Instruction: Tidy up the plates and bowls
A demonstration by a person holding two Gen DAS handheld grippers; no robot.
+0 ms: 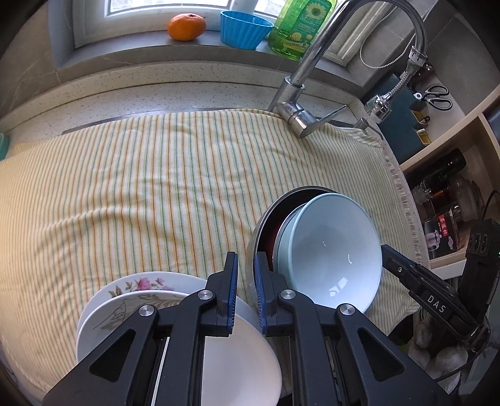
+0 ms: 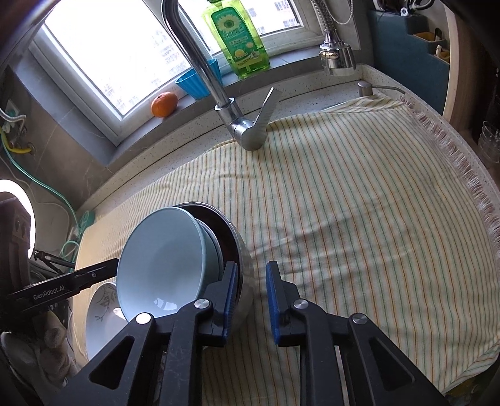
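Note:
A steel bowl (image 1: 254, 237) stands on the striped cloth (image 1: 140, 193). Nested in it are a dark red bowl and tilted light blue bowls (image 1: 331, 250). My left gripper (image 1: 246, 256) is shut on the steel bowl's near rim, one pad outside and one inside. From the right wrist view the same steel bowl (image 2: 245, 265) lies between the jaws of my right gripper (image 2: 252, 265). They stand open, with a strip of cloth showing between the outer pad and the wall. Stacked white patterned plates (image 1: 131, 299) lie left of the bowls. The light blue bowl (image 2: 162, 259) leans toward the left gripper's finger (image 2: 78, 281).
A chrome faucet (image 1: 300, 93) rises at the cloth's far edge. On the windowsill are an orange (image 1: 186, 26), a blue cup (image 1: 243, 29) and a green soap bottle (image 1: 297, 31). Shelves with bottles (image 1: 447, 193) stand right. Gloved hands (image 2: 31, 343) hold the grippers.

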